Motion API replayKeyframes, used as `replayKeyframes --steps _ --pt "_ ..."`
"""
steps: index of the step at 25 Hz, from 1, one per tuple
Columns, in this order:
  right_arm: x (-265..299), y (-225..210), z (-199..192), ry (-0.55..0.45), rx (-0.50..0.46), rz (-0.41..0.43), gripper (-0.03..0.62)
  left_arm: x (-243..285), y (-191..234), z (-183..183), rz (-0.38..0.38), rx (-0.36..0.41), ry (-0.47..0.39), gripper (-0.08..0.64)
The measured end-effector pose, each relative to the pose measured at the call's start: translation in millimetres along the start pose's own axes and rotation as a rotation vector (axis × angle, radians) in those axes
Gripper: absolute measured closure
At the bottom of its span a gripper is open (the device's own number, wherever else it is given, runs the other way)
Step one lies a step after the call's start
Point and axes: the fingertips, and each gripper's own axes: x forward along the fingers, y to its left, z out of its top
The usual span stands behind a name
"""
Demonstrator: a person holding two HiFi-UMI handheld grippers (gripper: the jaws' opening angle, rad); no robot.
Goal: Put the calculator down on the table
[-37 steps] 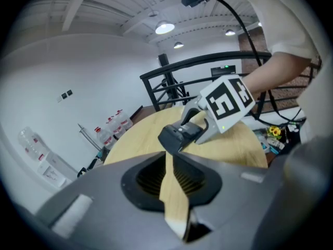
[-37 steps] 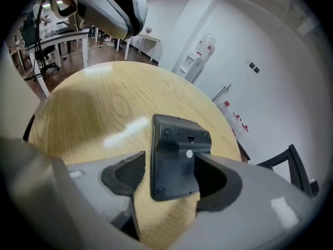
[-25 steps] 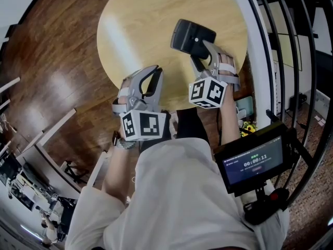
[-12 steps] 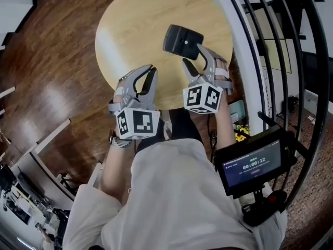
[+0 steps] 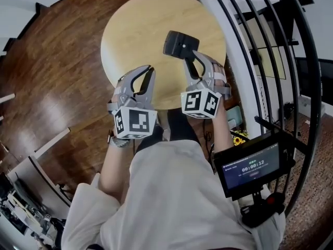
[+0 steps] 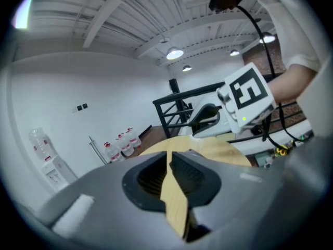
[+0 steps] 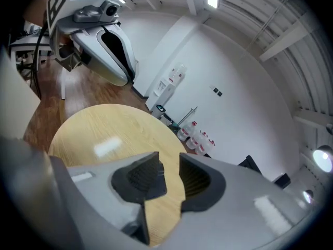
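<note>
Filling the upper middle of the head view, the round wooden table (image 5: 135, 30) is the largest thing in reach. Over its near edge hovers the left gripper (image 5: 149, 71), jaws drawn in to a thin slit, with only bare wood showing through the gap. The right gripper (image 5: 193, 57) hangs over the near right edge. Its jaws have just been closing and now stand partly apart and empty, with only table top showing between the pads. The dark calculator (image 5: 180, 43) lies flat on the table, a little right of the middle, just beyond the right gripper's fingertips and not between them.
</note>
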Motion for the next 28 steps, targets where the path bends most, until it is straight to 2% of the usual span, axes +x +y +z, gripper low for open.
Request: replayKeyframes --steps 7,17,22,28 --pt "-25.1 -11.0 26.1 -0.025 0.005 -0.065 0.5 -24.2 14.0 21.5 0.005 -0.082 -0.081 0.529" --pt "-81.9 -6.2 55.0 -0.079 0.204 -0.144 0.545 -74.1 21.1 31.7 0.004 -0.19 -0.191 0.546" --pt "-109.7 -5.8 56.0 -0.08 0.237 -0.186 0.556 -90.7 12.2 34.8 -0.019 -0.205 -0.232 0.548" --pt "-131.5 -14.8 64.5 -0.128 0.326 -0.195 0.567 -106.6 14.9 44.2 -0.019 -0.213 -0.273 0.548"
